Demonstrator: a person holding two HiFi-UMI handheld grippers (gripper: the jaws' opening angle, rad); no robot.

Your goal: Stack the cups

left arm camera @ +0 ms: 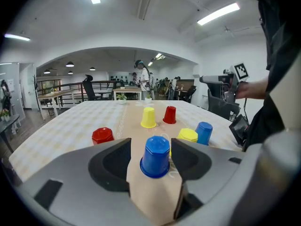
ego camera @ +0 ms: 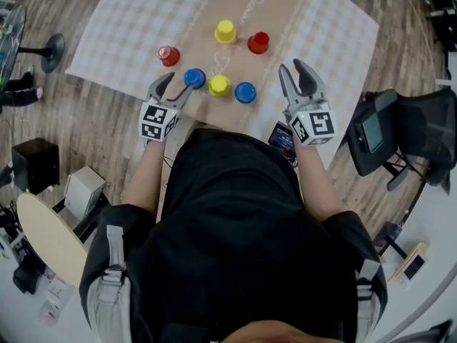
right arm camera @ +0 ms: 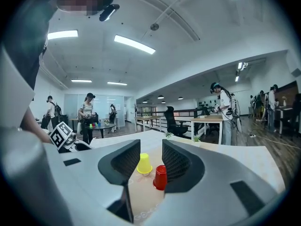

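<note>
Six cups stand upside down on the cloth-covered desk (ego camera: pixel 128 20); none is stacked.

We take places in the head view from the near yellow cup (ego camera: pixel 219 85):
- first blue cup (ego camera: pixel 194 78) at about nine o'clock, just beside it
- second blue cup (ego camera: pixel 245 92) at about three
- far yellow cup (ego camera: pixel 225 31) at twelve, well apart
- right red cup (ego camera: pixel 258 43) between one and two
- left red cup (ego camera: pixel 168 56) at ten, off on its own

Left gripper (ego camera: pixel 175 86): jaws wide apart, set astride the first blue cup, which stands on the desk between them. We see a clear gap at the left jaw. The right jaw is close to the cup's side, with no grip.

Right gripper (ego camera: pixel 293 68): at three o'clock of the cups, held clear of them. Its jaws are moderately apart with nothing between them. In its own view the far yellow cup and the right red cup show through the gap, well beyond.
</note>
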